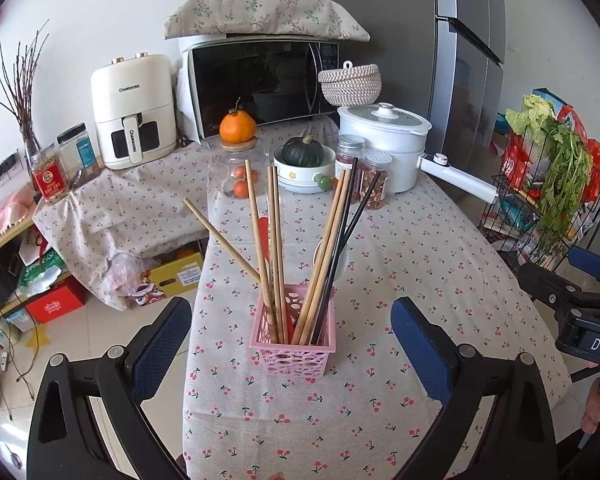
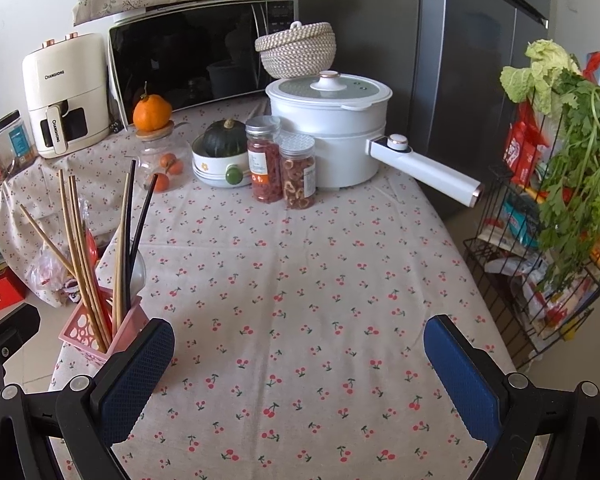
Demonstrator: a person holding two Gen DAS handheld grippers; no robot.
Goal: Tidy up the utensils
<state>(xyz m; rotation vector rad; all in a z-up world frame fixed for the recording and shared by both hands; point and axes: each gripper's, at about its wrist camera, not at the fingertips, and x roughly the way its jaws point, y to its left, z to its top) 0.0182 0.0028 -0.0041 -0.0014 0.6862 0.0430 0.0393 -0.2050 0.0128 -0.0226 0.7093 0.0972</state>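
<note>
The pink basket [image 1: 294, 336] of chopsticks [image 1: 274, 248] stands near the tabletop's [image 1: 420, 248] left edge, ahead of and between the left gripper's [image 1: 290, 344] wide-open, empty fingers. The right gripper [image 2: 300, 364], also wide open and empty, has the basket just beyond its left finger [image 2: 136, 376].

Plain white painted wall [image 1: 100, 8] behind; pale glossy tiled floor [image 1: 100, 344] at lower left. Long table under a beige cherry-print cloth [image 2: 300, 280]. Tall grey steel refrigerator [image 1: 468, 64] at the far right corner. Black-fronted microwave oven [image 1: 260, 80] with a floral fabric cover [image 1: 260, 12] on top; cream air fryer [image 1: 132, 112] just beside it, both on a lower surface draped in the same cloth. Black wire rack [image 2: 540, 280] at right, holding packets and leafy greens. Low wooden shelf [image 1: 4, 240] at left with boxes. Soft, even daylight.
</note>
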